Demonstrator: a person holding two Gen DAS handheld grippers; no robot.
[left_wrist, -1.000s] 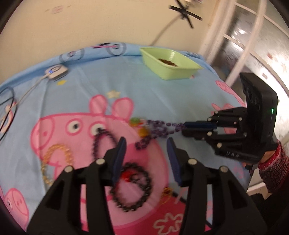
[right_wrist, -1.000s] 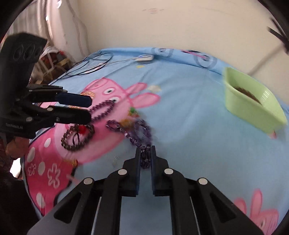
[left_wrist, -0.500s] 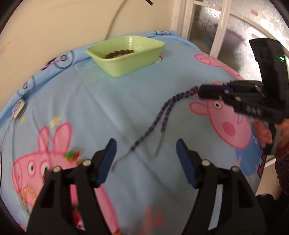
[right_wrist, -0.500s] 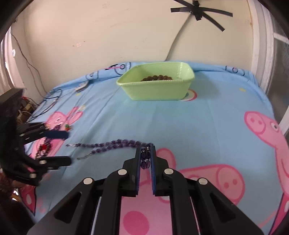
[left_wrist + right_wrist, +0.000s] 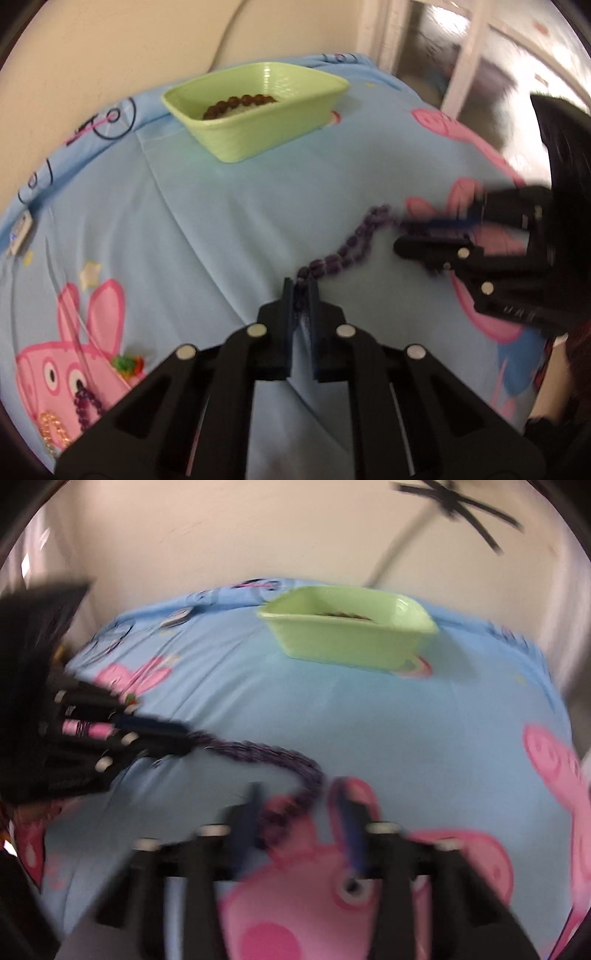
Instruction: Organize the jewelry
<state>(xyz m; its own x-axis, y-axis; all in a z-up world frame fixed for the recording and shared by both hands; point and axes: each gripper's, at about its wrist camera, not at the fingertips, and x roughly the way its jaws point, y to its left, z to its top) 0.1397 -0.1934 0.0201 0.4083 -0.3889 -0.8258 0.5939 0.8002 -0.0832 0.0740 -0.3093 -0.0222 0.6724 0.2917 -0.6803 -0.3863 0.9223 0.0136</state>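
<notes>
Left hand-held gripper [image 5: 301, 291] pinches purple necklace [image 5: 347, 247]

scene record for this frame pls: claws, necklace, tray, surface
left claw: shut on one end of the purple bead necklace
right claw: open, the necklace's other end lying between its fingers
necklace: slack on the bedsheet, running from one claw to the other
green tray: toward the wall, brown bead strand inside
other jewelry: gold chain and purple beads at the left wrist view's lower left
</notes>
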